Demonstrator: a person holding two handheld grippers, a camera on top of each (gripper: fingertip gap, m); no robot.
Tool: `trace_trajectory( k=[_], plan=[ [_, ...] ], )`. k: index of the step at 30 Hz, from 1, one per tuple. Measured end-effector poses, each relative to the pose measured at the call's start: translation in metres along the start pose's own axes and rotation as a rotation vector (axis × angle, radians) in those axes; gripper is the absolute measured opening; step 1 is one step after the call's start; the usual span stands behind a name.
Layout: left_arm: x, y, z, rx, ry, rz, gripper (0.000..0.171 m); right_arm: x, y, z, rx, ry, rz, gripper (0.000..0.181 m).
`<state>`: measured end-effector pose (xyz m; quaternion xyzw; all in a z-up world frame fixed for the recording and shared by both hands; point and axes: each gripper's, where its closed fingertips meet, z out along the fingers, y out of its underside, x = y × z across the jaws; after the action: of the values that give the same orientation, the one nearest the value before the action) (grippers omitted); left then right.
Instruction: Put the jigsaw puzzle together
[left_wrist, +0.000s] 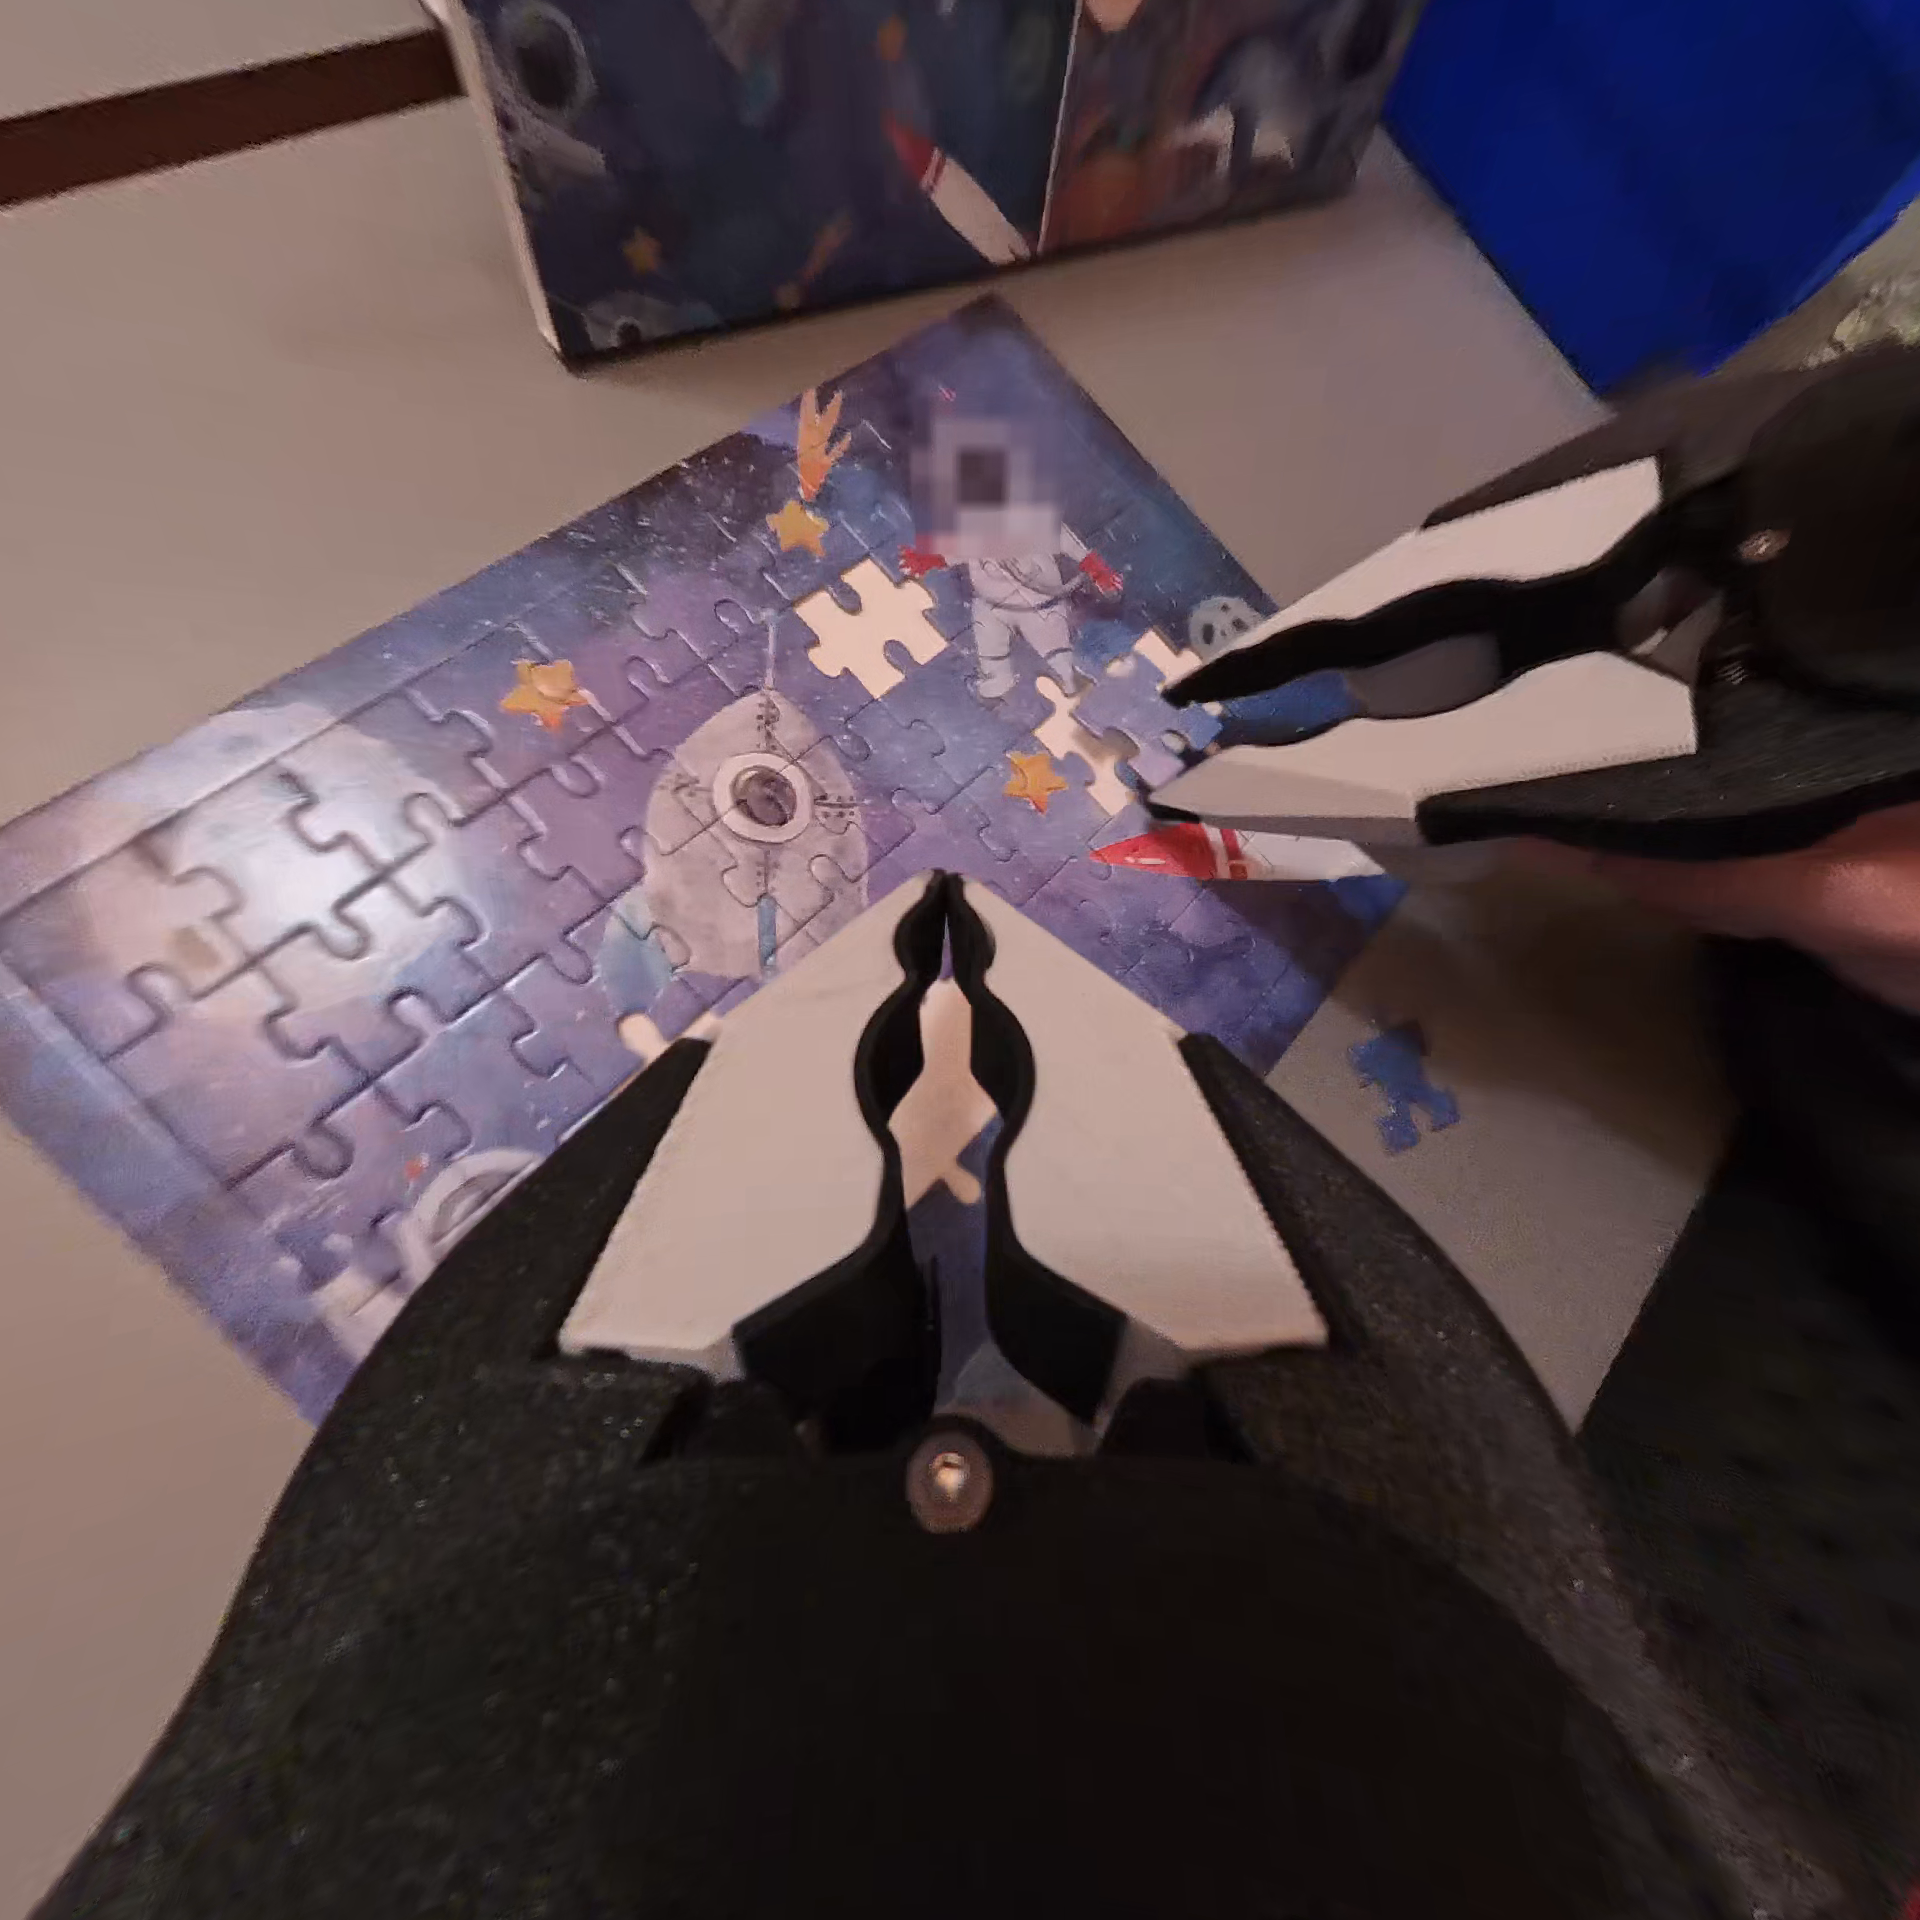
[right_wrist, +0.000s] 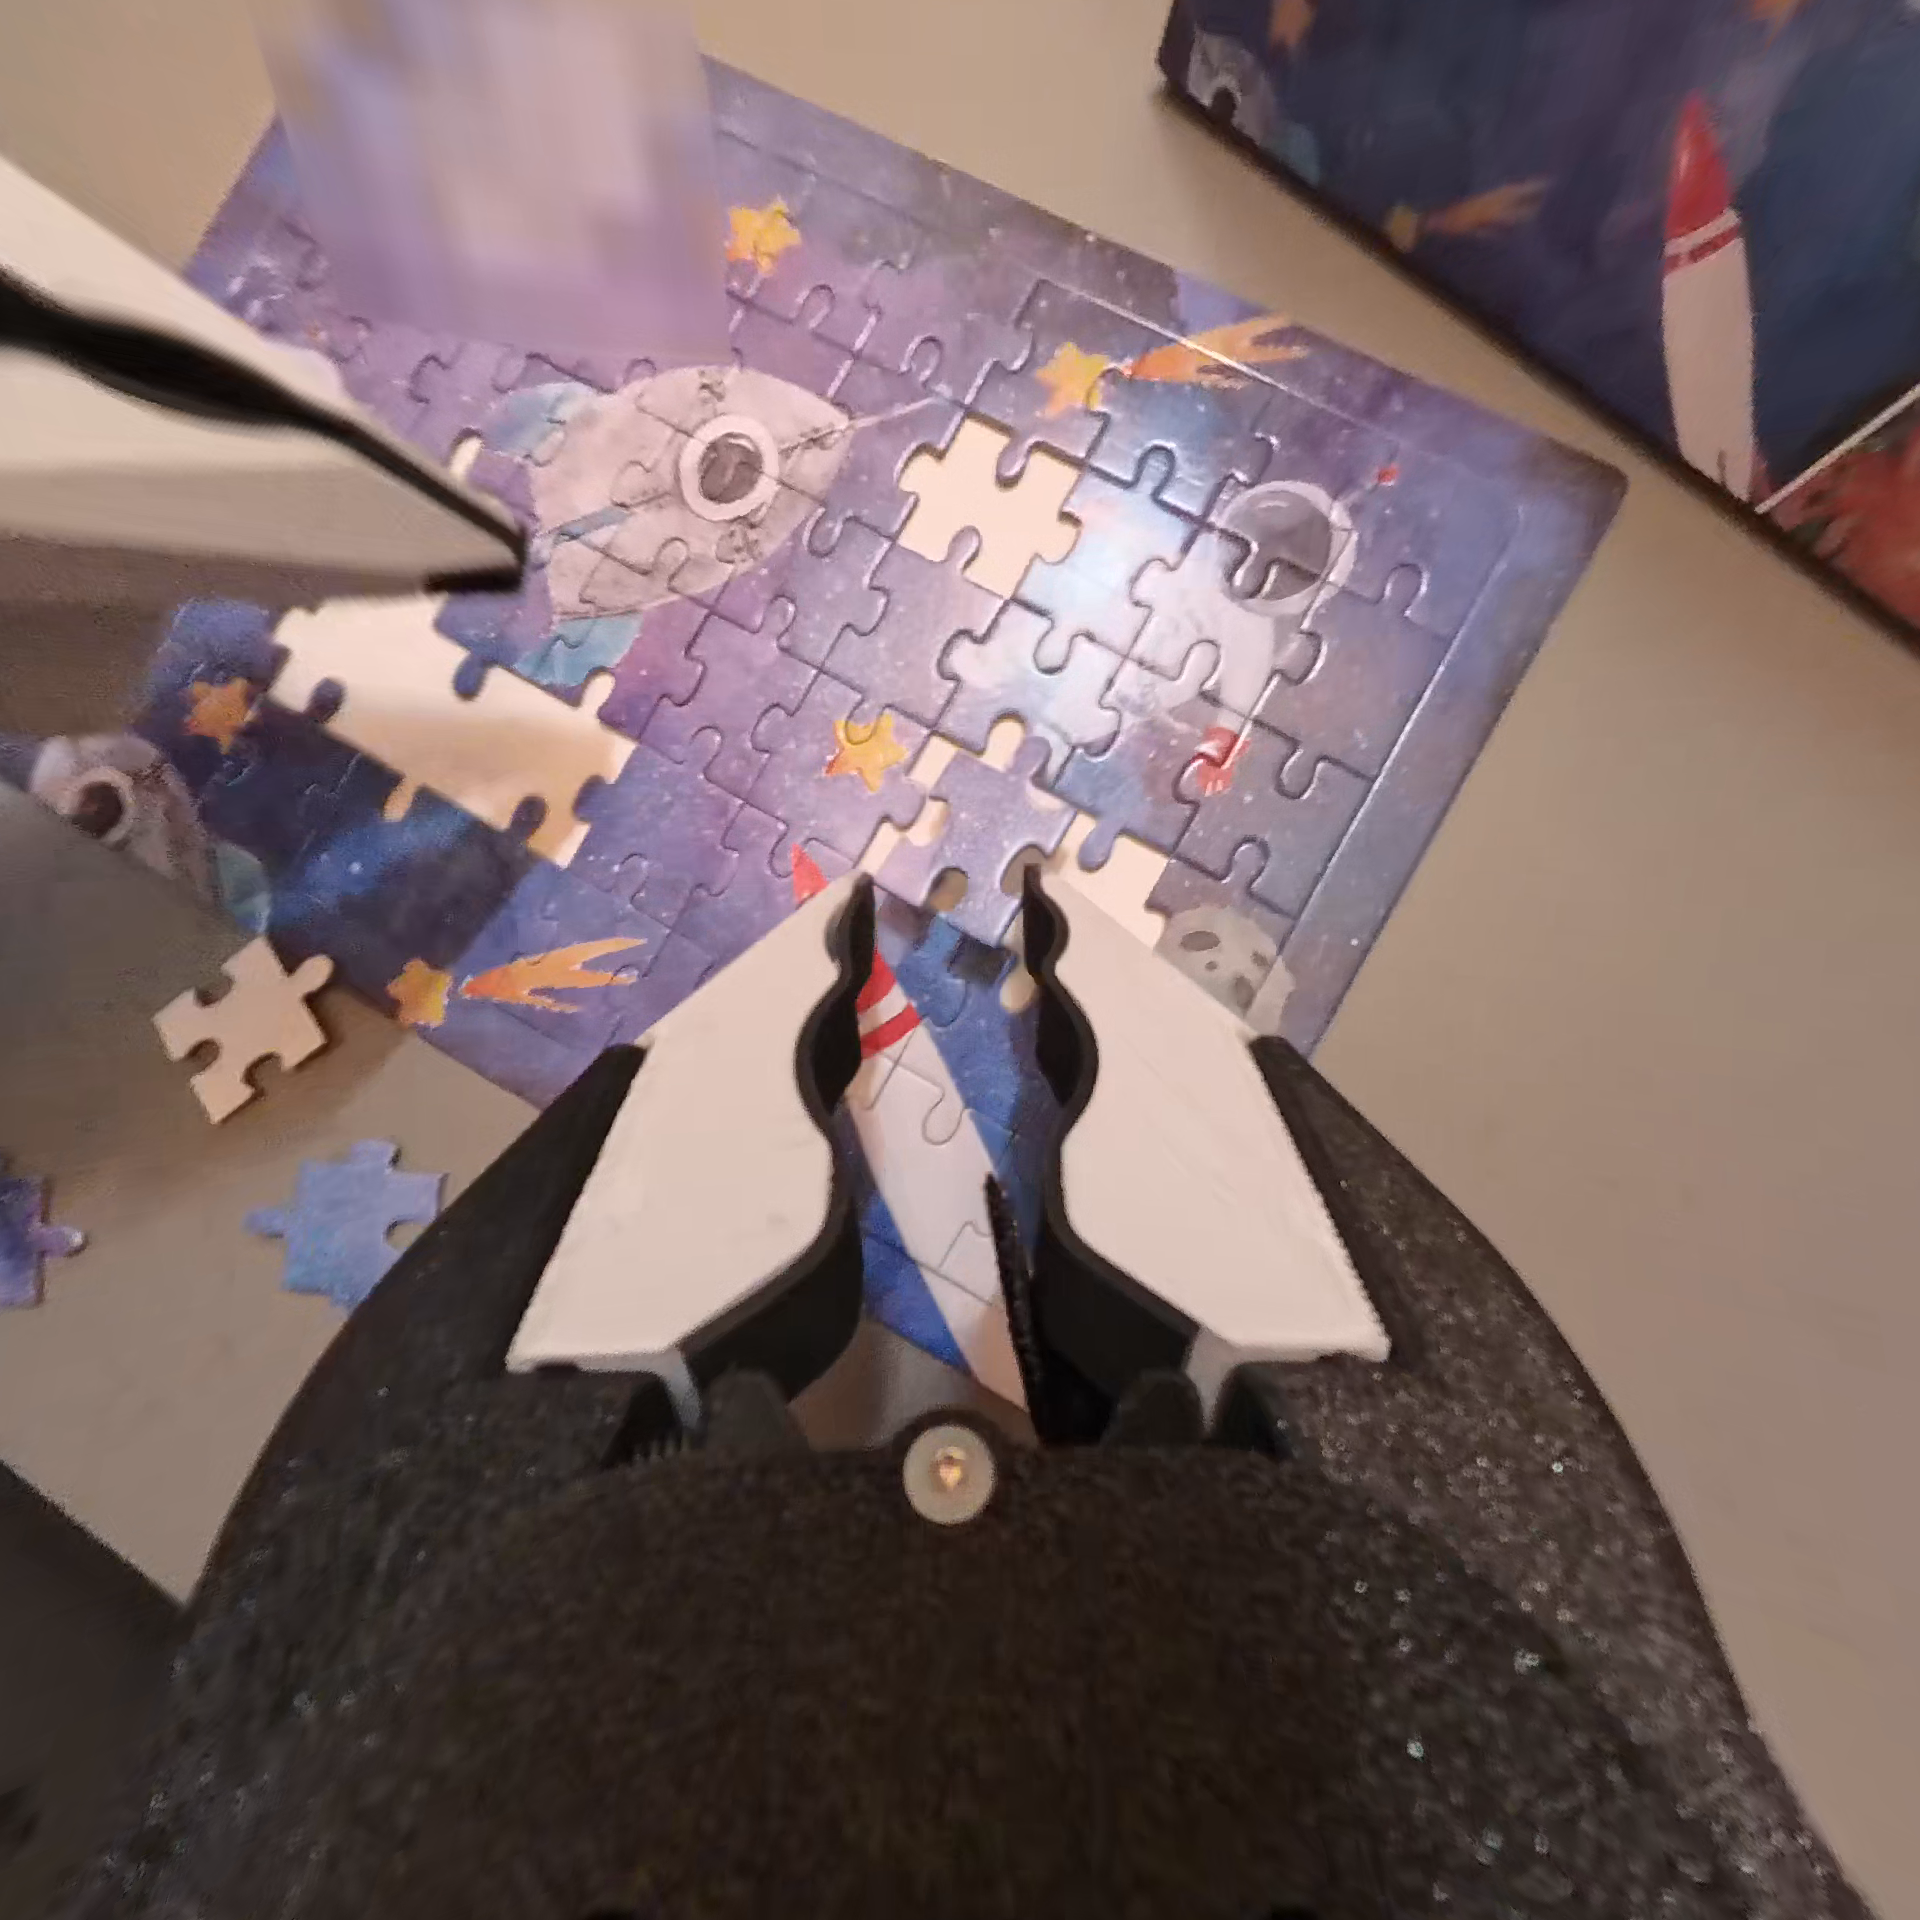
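Your right claw (right_wrist: 943, 894) is hanging released just behind a crooked piece (right_wrist: 987, 831); the left claw (left_wrist: 943, 883) is clenched empty. Three gaps and loose pieces (right_wrist: 348, 1221) are remaining.

The puzzle (right_wrist: 1039, 582) lies flat on the table (right_wrist: 1662, 1039) ahead of me, the box (right_wrist: 1558, 156) behind it. A loose piece (right_wrist: 992, 836) sits in a gap just off my right claw (right_wrist: 943, 894). My left claw (left_wrist: 943, 883) hovers over the near edge. Spare pieces (right_wrist: 348, 1221) lie beside the puzzle on the table.
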<state>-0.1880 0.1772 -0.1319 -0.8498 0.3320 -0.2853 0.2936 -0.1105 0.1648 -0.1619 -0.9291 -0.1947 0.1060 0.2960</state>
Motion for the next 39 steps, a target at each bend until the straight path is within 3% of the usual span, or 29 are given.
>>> trace_trajectory(
  k=[6,19,22,26,28,35,39],
  plan=[
    [0.013,0.020,0.028,-0.074,0.024,0.028,0.000,-0.002,-0.002,0.005,0.002,-0.004,0.017,0.028],
    [0.016,0.026,0.032,-0.066,0.061,0.000,0.000,-0.009,-0.007,0.000,0.023,-0.044,-0.039,0.037],
    [0.016,0.027,0.032,-0.070,0.055,0.011,0.000,-0.004,-0.015,-0.002,0.055,-0.015,-0.100,0.016],
    [0.016,0.027,0.032,-0.074,0.031,0.047,0.000,0.014,-0.014,0.012,0.035,0.069,-0.166,0.007],
    [0.016,0.027,0.032,-0.075,0.030,0.049,0.000,0.009,-0.015,0.015,0.042,0.034,-0.172,0.000],
    [0.016,0.027,0.033,-0.076,0.037,0.039,0.000,0.005,-0.013,0.018,0.020,0.021,-0.266,0.000],
    [0.016,0.027,0.033,-0.076,0.039,0.038,0.000,0.006,-0.021,0.011,0.055,0.001,-0.232,0.000]
  ],
)
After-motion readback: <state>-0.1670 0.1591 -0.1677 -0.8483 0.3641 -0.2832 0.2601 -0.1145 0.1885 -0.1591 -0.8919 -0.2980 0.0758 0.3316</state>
